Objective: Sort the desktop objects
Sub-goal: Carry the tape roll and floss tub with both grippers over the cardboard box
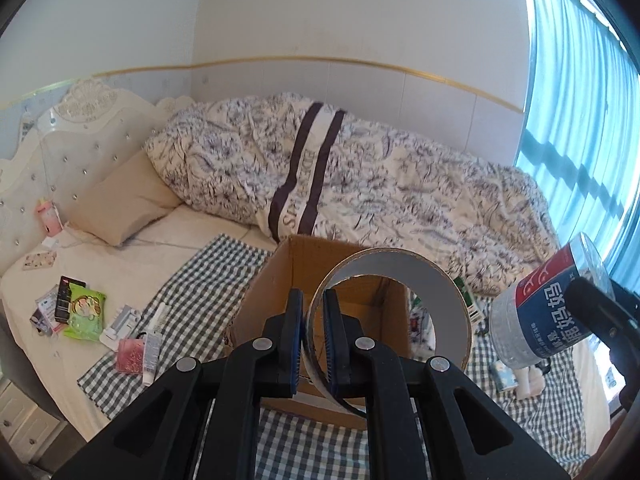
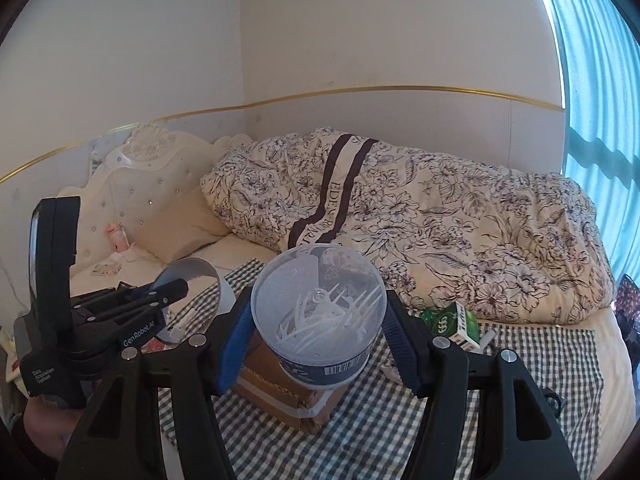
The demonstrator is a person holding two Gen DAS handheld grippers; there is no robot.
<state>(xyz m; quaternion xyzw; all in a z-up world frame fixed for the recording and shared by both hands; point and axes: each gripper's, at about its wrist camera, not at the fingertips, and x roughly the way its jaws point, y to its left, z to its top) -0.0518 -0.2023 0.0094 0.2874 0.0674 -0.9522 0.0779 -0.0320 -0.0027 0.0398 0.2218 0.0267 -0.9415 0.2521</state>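
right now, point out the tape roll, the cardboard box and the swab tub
tape roll [image 1: 444, 276], left wrist view, grey inner wall
cardboard box [image 1: 264, 296], left wrist view, left outer wall
swab tub [image 2: 320, 356], right wrist view, clear side wall

Cardboard box [image 1: 320, 312] mouth open; tape roll [image 1: 394, 312] hangs above it

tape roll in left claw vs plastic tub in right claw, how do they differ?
The tape roll is an open ring you can see through; the plastic tub is a closed container holding white sticks. The left claw pinches the roll's wall, one finger inside; the right claw clamps the tub's outside. Both are held above the cardboard box.
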